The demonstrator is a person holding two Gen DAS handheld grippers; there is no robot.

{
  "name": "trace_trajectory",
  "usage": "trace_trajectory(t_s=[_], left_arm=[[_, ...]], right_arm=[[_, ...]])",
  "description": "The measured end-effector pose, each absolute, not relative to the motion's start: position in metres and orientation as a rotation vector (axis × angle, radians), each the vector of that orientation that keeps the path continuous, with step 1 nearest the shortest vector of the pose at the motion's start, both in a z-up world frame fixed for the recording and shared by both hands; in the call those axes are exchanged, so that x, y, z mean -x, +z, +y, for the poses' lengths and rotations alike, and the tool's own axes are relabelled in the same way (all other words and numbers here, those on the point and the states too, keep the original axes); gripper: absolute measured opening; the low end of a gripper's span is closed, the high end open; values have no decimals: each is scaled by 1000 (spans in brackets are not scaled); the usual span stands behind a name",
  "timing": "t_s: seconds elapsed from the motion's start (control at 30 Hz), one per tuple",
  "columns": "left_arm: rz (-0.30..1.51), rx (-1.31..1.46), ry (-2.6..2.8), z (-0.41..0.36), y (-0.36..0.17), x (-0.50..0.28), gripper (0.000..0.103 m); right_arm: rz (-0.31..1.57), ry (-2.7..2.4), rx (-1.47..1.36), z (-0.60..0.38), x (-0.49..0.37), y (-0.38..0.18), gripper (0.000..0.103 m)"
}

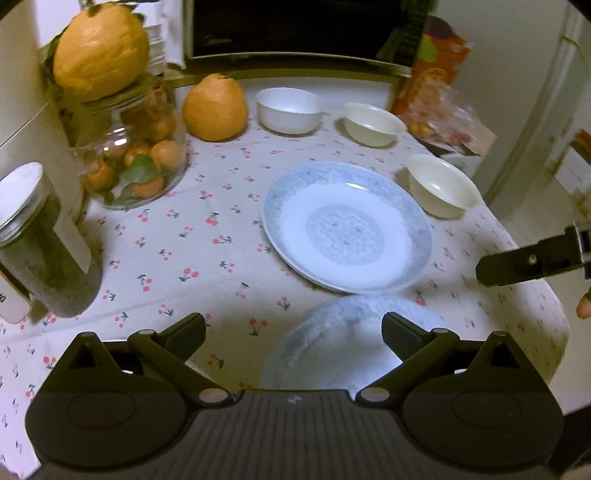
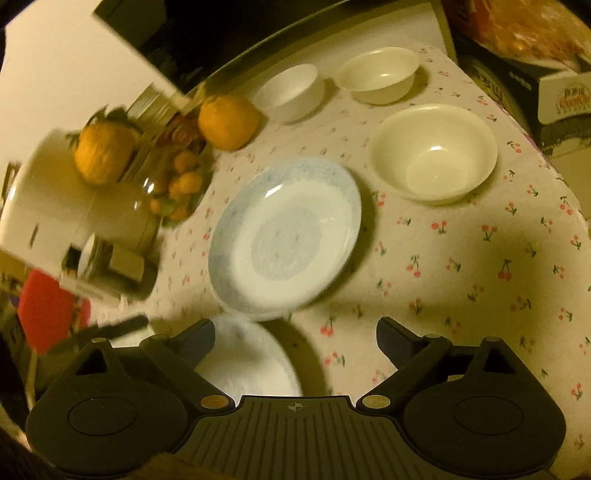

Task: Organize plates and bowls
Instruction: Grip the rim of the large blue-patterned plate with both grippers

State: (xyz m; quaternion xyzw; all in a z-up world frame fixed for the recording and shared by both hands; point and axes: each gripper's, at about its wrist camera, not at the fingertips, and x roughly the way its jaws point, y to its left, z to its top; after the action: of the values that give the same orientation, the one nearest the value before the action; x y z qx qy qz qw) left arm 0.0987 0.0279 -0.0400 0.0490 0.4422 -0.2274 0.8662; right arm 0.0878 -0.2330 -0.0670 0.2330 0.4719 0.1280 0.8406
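Left wrist view: left claw [image 1: 293, 328] spread wide, empty, hovering over the near edge of the table [image 1: 207, 266] in its white cherry-print cloth. Directly below and between the jaws, a blurred pale blue patterned plate [image 1: 343, 343]; just beyond, touching or slightly overlapping its far rim, a second blue-and-white patterned plate [image 1: 347, 227] lying flat mid-table. Three bowls behind and right of that: a white ceramic bowl [image 1: 289, 110] at the back, a cream bowl [image 1: 373, 123] beside it, another cream bowl [image 1: 440, 184] near the right edge. Left side crowded: large orange citrus fruit [image 1: 215, 107] next to the white bowl, glass jar of small oranges [image 1: 136, 155] with a big yellow citrus [image 1: 100, 50] perched on top, a lidded glass jar of dark green contents [image 1: 40, 243] at the near left. Dark microwave [image 1: 303, 33] against the back. Right claw [image 1: 532, 260] poking in from the right edge, only one black finger showing.

Right wrist view: right claw [image 2: 295, 339] equally wide, gripping nothing. Near plate [image 2: 251, 362] under its left jaw, the larger patterned plate [image 2: 284, 236] ahead, nearest cream bowl [image 2: 434, 153] ahead to the right, well apart from the other two bowls at the back. A printed cardboard box [image 2: 561, 96] at far right.
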Motion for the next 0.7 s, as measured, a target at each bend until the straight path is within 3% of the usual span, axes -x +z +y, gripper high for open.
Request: trace_trajectory(t_s=[0.27,0.7], left_arm=[[914,-144,-604,32,-46,-83,99],[949,-99,-588,47,-58,-87,69]], right_arm=[[998,350,-465,-219,-55,-80,96],[1064,471,-510,-198,-30,-98,96]])
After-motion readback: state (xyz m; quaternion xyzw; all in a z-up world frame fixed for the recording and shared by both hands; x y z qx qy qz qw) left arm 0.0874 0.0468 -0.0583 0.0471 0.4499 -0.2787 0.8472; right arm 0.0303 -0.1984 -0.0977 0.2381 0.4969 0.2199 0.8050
